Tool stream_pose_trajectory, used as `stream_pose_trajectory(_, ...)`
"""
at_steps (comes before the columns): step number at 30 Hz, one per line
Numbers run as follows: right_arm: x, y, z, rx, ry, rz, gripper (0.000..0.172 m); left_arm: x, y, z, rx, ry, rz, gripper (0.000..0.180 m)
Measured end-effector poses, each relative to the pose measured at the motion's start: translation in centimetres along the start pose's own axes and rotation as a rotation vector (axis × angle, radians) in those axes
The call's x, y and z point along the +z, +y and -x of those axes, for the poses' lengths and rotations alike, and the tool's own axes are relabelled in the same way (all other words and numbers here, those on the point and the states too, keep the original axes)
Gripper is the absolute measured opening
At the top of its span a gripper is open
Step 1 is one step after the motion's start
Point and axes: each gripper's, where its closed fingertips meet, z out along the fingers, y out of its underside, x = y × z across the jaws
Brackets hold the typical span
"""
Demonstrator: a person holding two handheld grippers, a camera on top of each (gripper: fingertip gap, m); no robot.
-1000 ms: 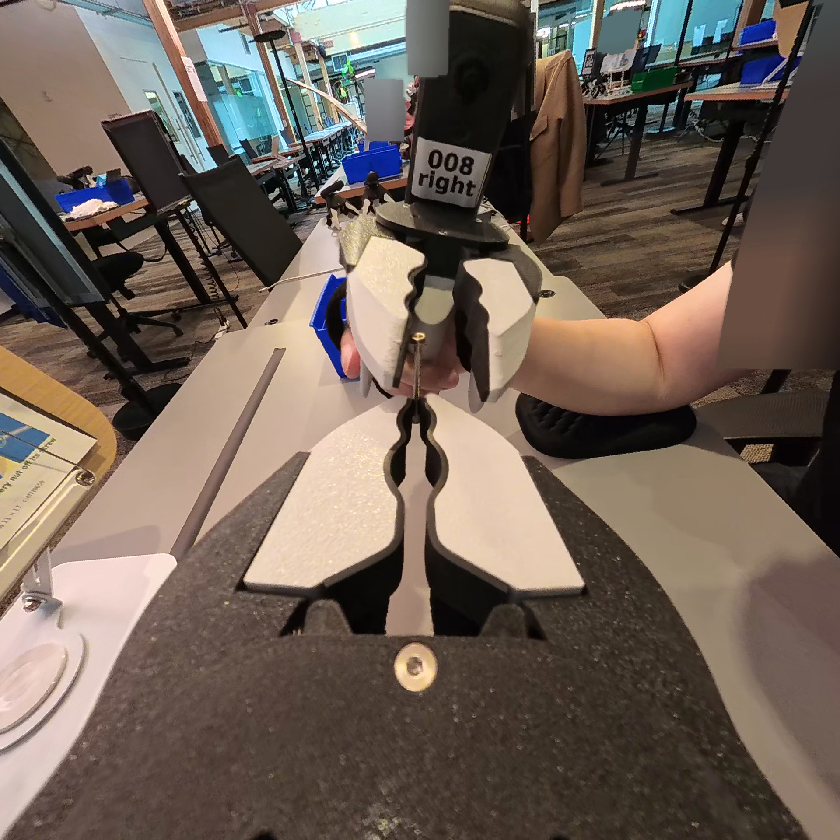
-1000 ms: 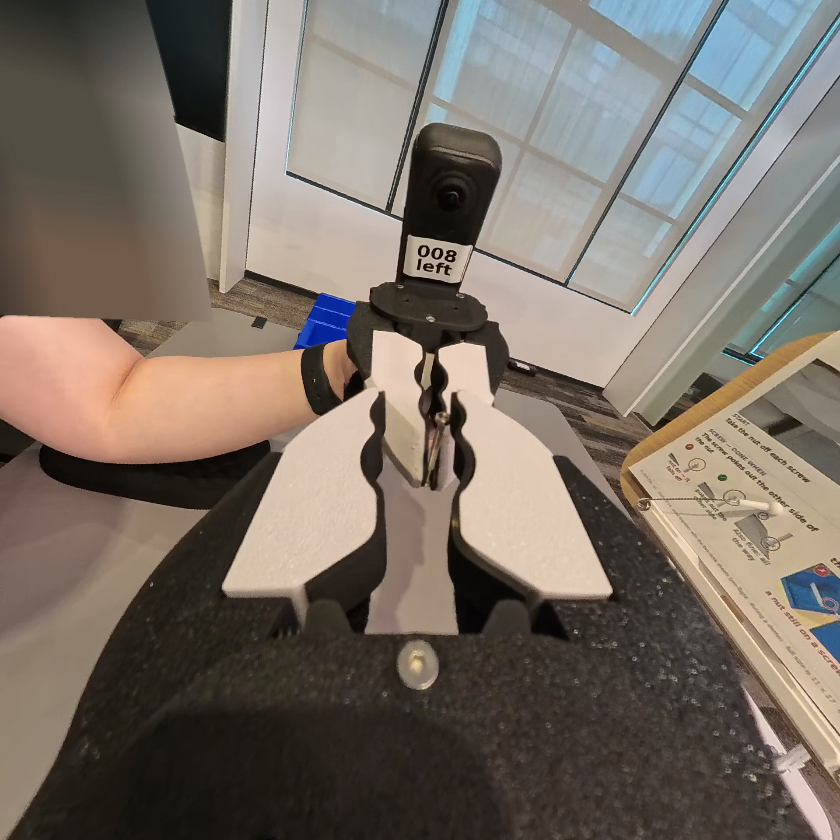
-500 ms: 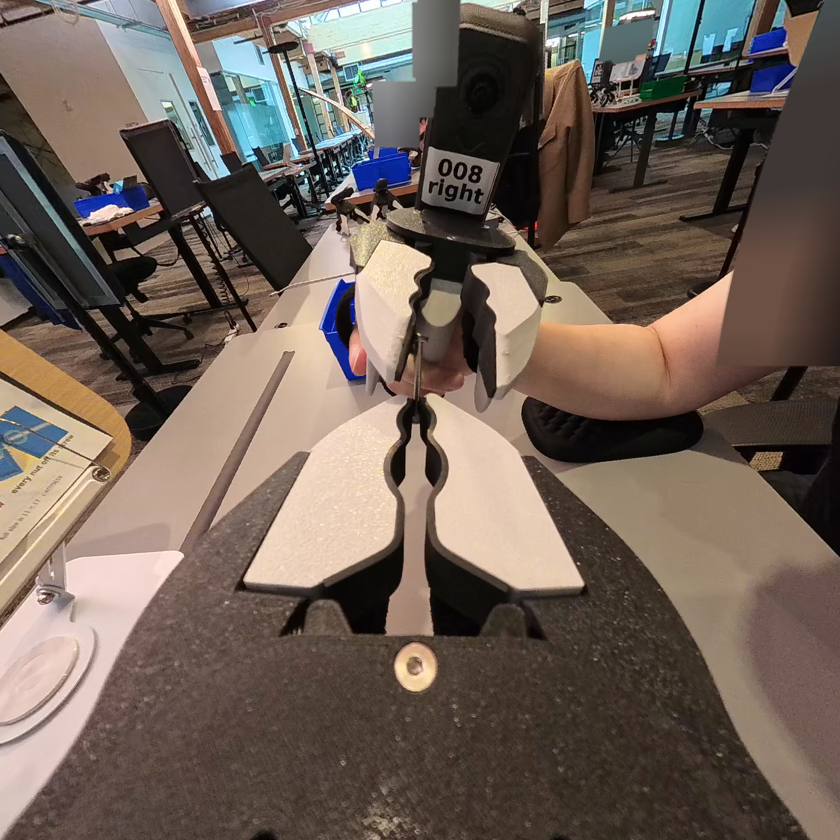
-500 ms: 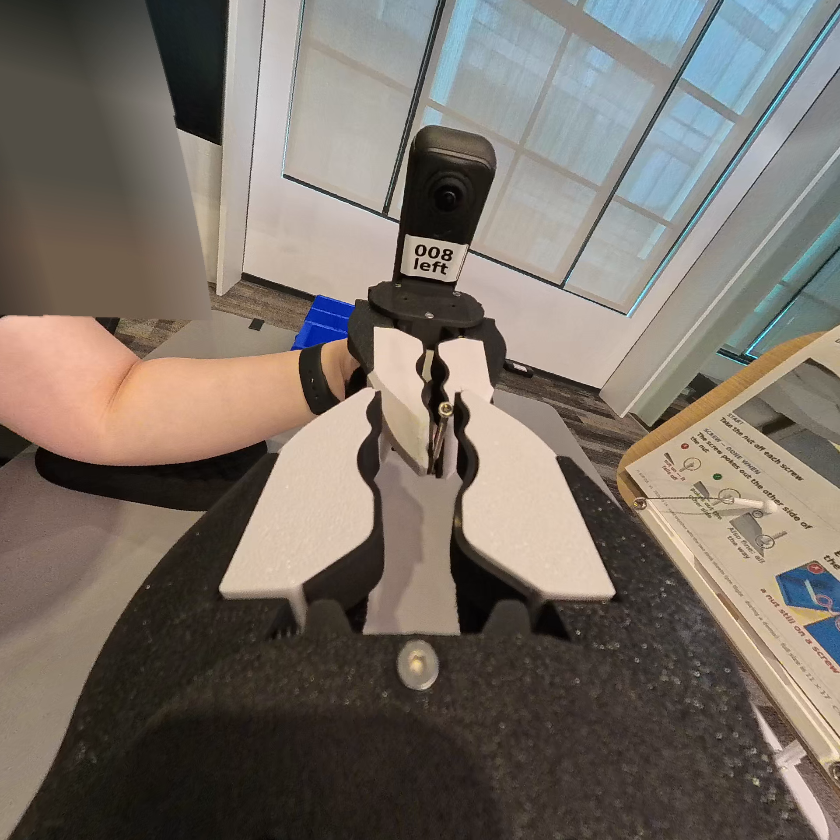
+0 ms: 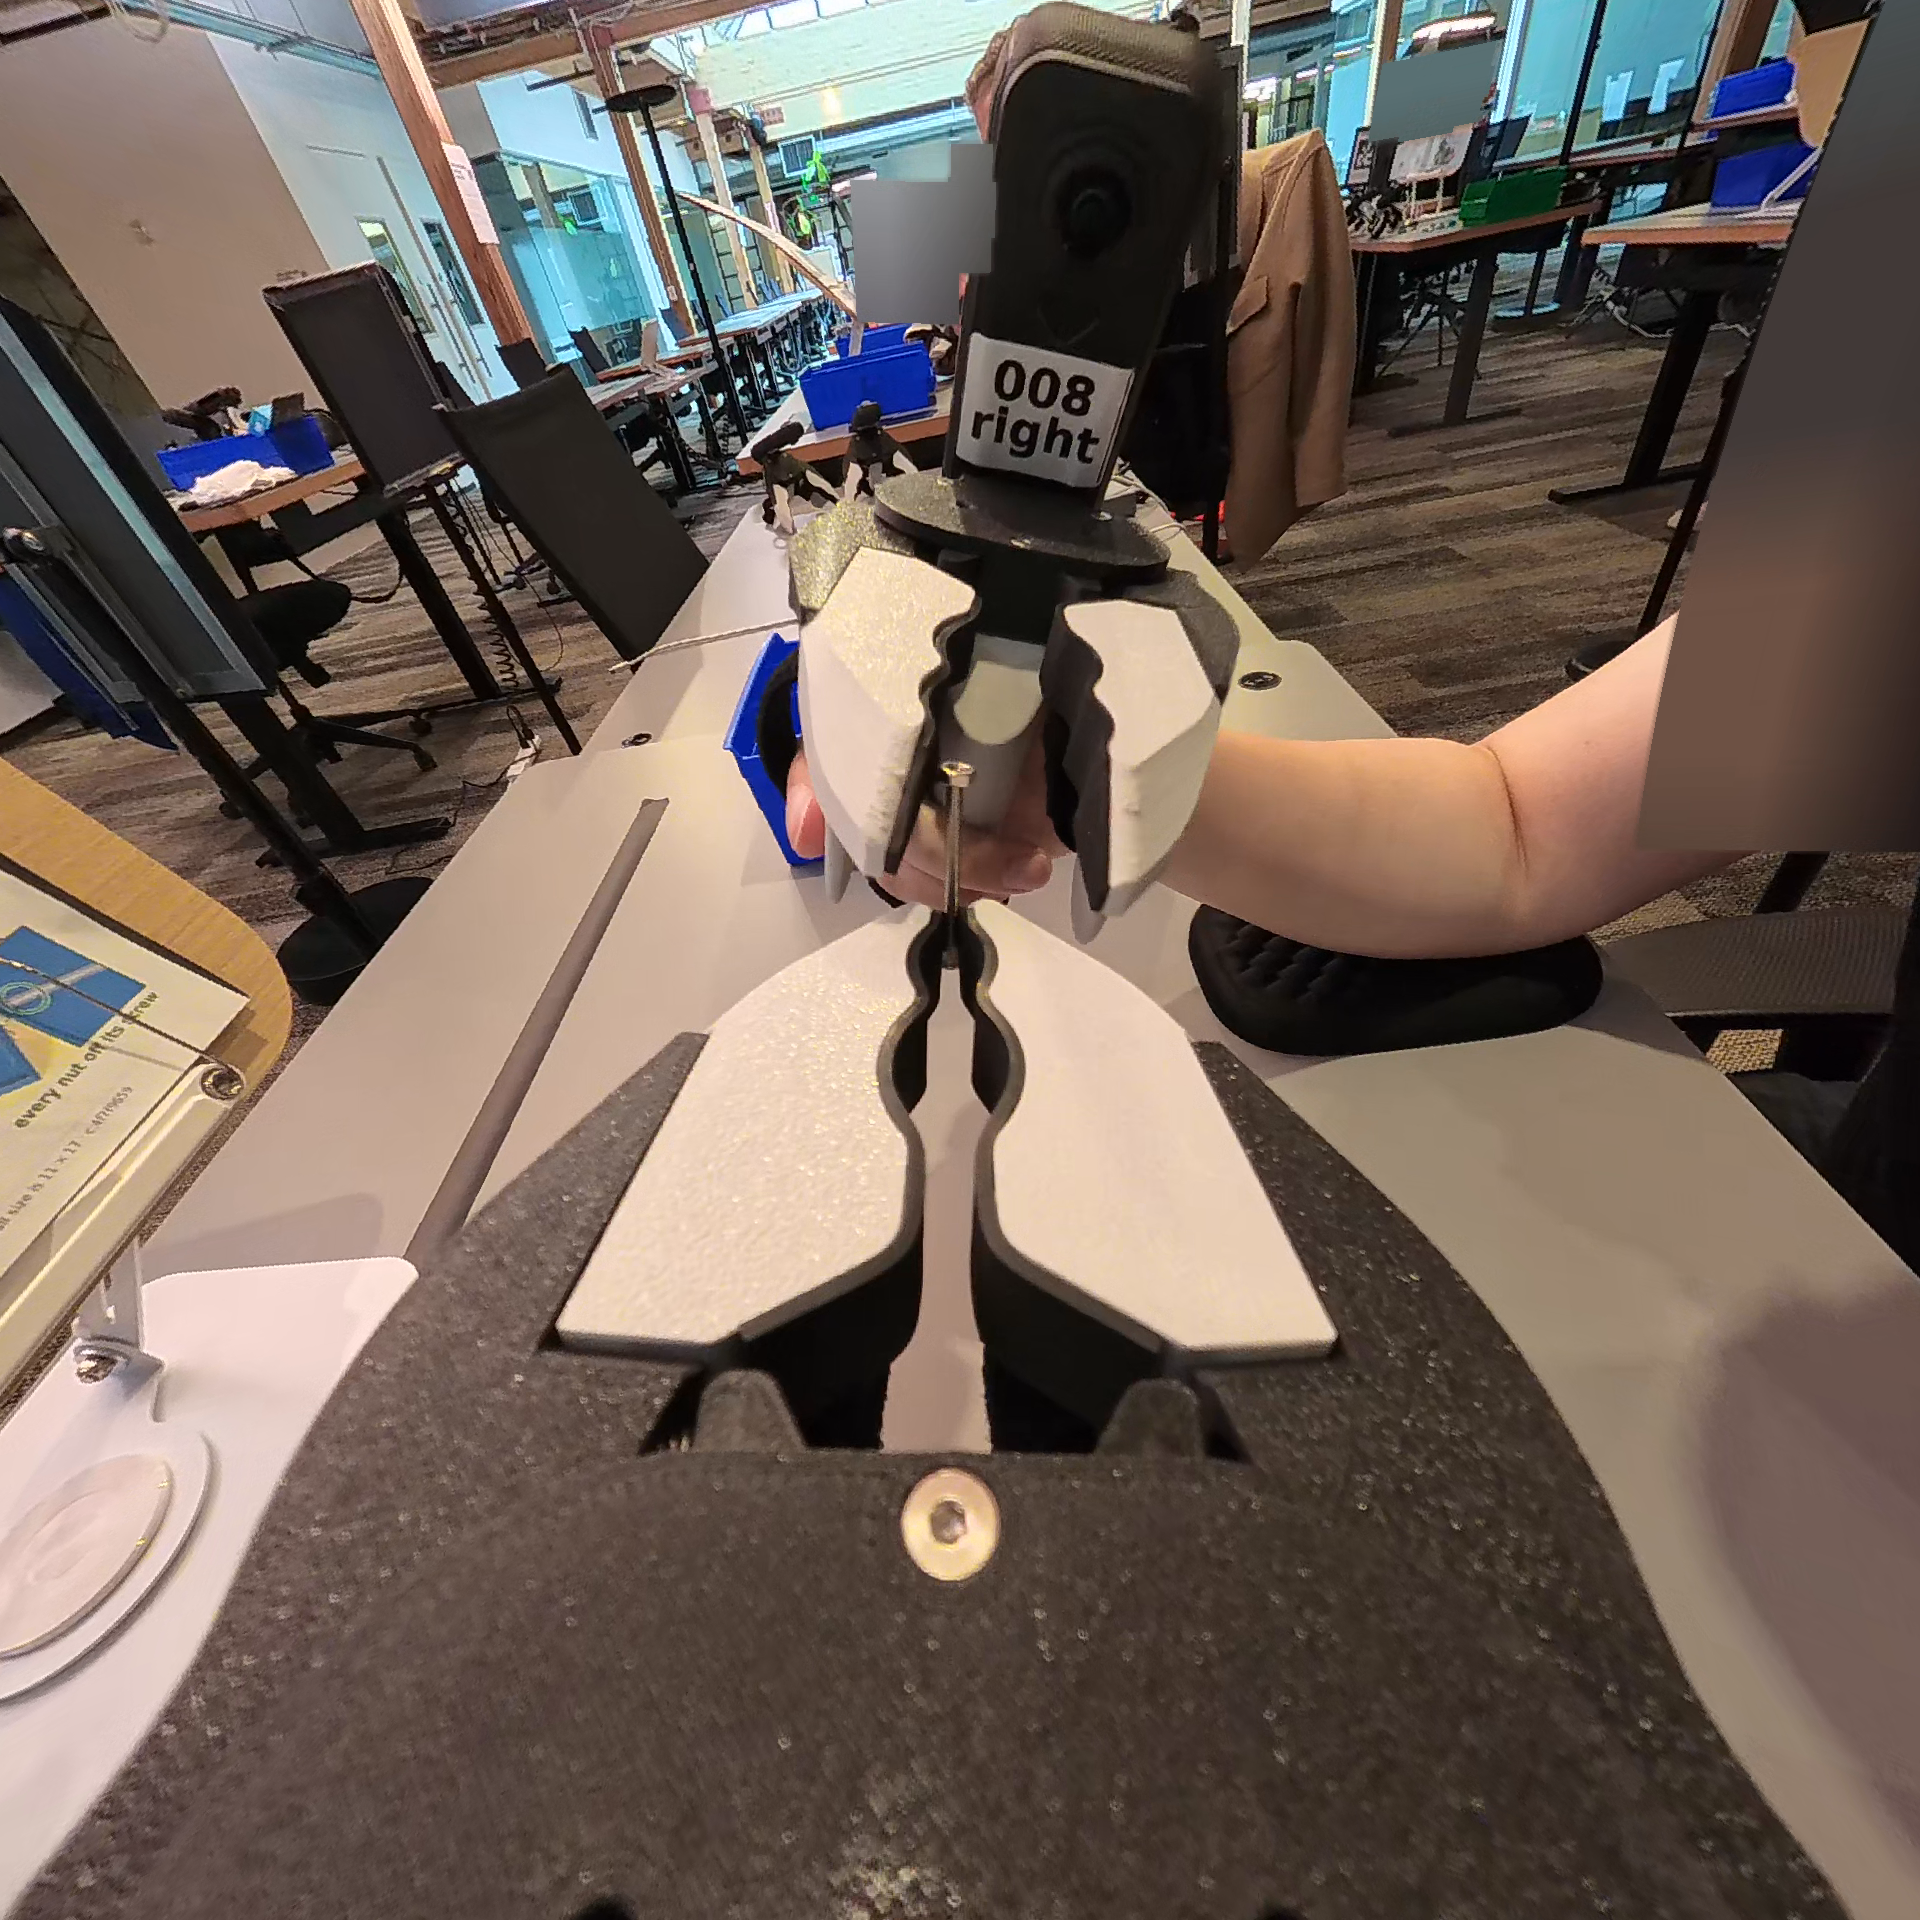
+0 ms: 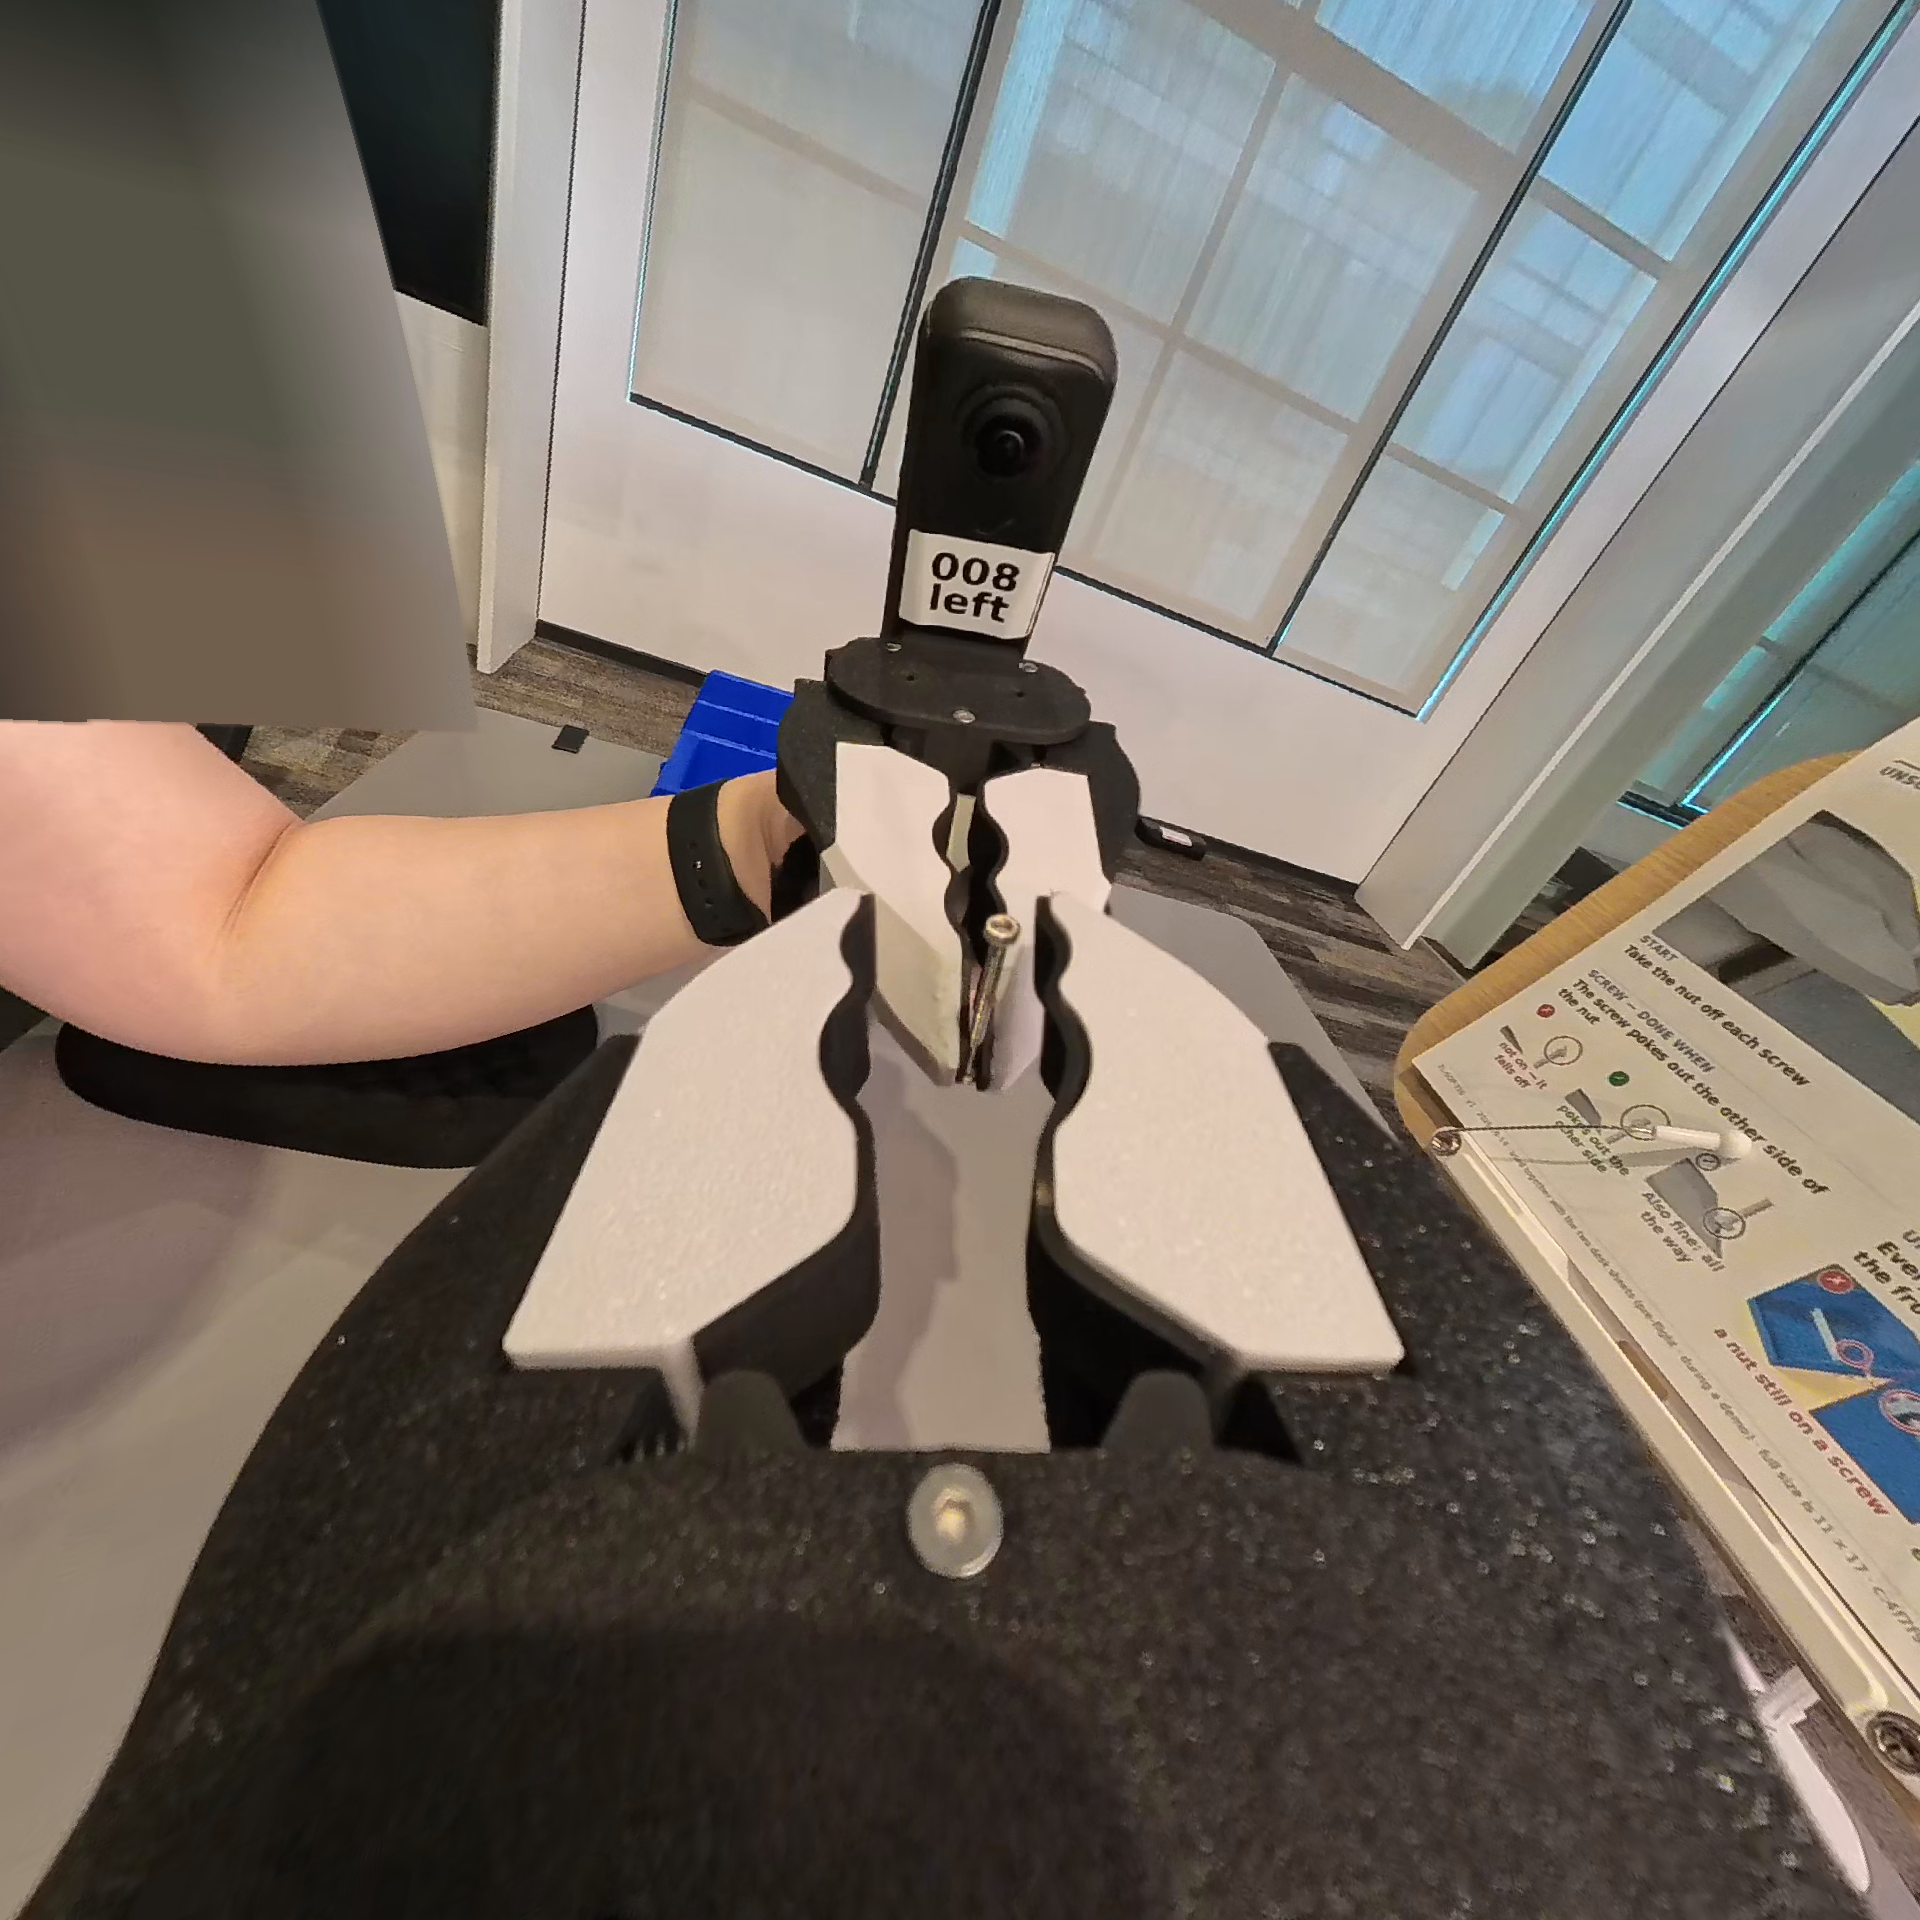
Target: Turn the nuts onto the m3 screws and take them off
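Above a pale grey tabletop [image 5: 1558, 1195], between two hand-held grippers that face each other tip to tip:

Item 1. Left gripper [image 5: 951, 940], white textured fingers on a black foam-faced body. Fingers pressed together, pinching the lower end of a slim silver metal screw [image 5: 953, 842]. The right wrist view shows the same gripper [image 6: 971, 1075] from the front, its tips clamped on the screw's [image 6: 992, 987] shank.

Item 2. The screw. Stands roughly upright out of the left gripper's tips, round head uppermost; seen from the right side it leans slightly. Head and upper shank rise into the gap between the fingers of the right gripper.

Item 3. Right gripper [image 5: 982, 894], same make, pointing down toward the left one. Fingers spread (a clear gap on both sides of the screw); neither pad presses on it. The screw lies nearer the finger on that view's left [image 5: 883, 727]. In its own view the right gripper [image 6: 951, 935] straddles the left gripper's tips, with the screw head between its wavy inner edges.

Item 4. Surroundings. A black padded wrist rest [image 5: 1392, 977] lies under the forearm [image 5: 1403, 842] behind the right gripper. A blue plastic bin [image 5: 764, 748] stands behind that gripper. A printed instruction sheet on a wooden board [image 6: 1714, 1143] sits just beside the right gripper.
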Motion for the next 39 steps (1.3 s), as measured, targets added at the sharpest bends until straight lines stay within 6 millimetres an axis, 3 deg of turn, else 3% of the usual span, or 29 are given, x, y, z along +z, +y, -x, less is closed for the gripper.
stream_pose_trajectory(13, -1.4, -0.5, -0.5, 0.006, -0.001, -0.041, 0.014, 0.0, 0.2, -0.2, 0.0, 0.007, 0.014, 0.002)
stream_pose_trajectory(29, -1.4, -0.3, -0.5, 0.004, -0.003, -0.034, 0.006, 0.1, 0.1, -0.2, 0.013, -0.001, 0.021, 0.002)
stream_pose_trajectory(39, -1.0, 0.4, -3.7, 0.089, 0.196, -0.011, 0.006, 0.0, 0.3, 3.1, 0.052, -0.232, 0.064, 0.002)
